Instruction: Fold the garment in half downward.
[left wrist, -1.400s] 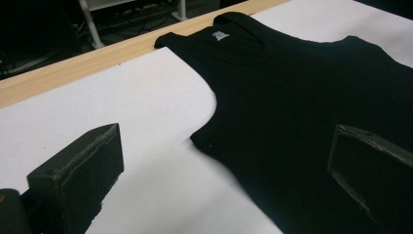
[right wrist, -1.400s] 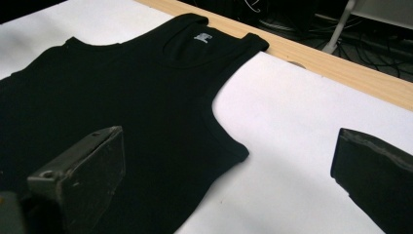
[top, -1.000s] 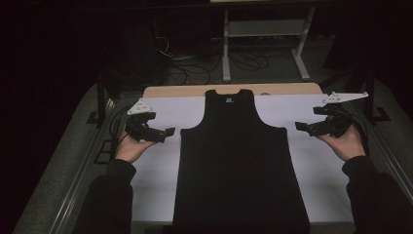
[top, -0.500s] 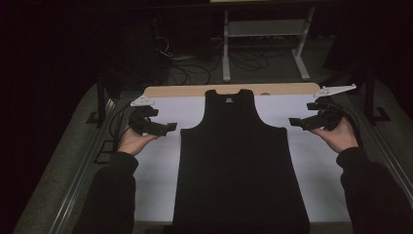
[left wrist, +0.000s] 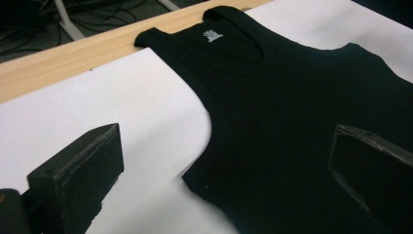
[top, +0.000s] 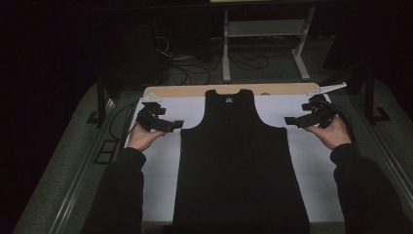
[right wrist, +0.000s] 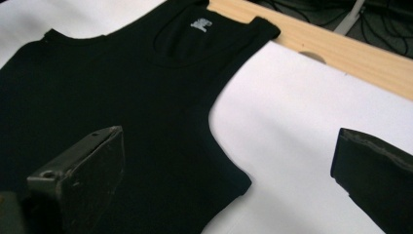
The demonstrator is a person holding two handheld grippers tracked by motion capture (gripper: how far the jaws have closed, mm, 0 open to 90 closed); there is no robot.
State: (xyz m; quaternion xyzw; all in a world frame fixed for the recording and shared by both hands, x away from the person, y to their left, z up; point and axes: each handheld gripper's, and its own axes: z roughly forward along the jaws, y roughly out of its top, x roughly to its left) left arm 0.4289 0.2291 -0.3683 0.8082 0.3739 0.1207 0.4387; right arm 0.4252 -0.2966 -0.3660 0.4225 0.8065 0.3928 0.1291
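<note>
While spread flat on the white paper sheet (top: 160,170), black sleeveless cotton tank top (top: 241,161), neck toward the pale wooden table edge (top: 190,91), left gripper (top: 170,125) beside one armhole, jaws wide apart, right gripper (top: 292,120) opposite, likewise agape.

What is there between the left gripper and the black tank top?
Only bare white table cover. In the high view the left gripper sits just off the tank top, and the left gripper view shows white surface up to its armhole edge.
</note>
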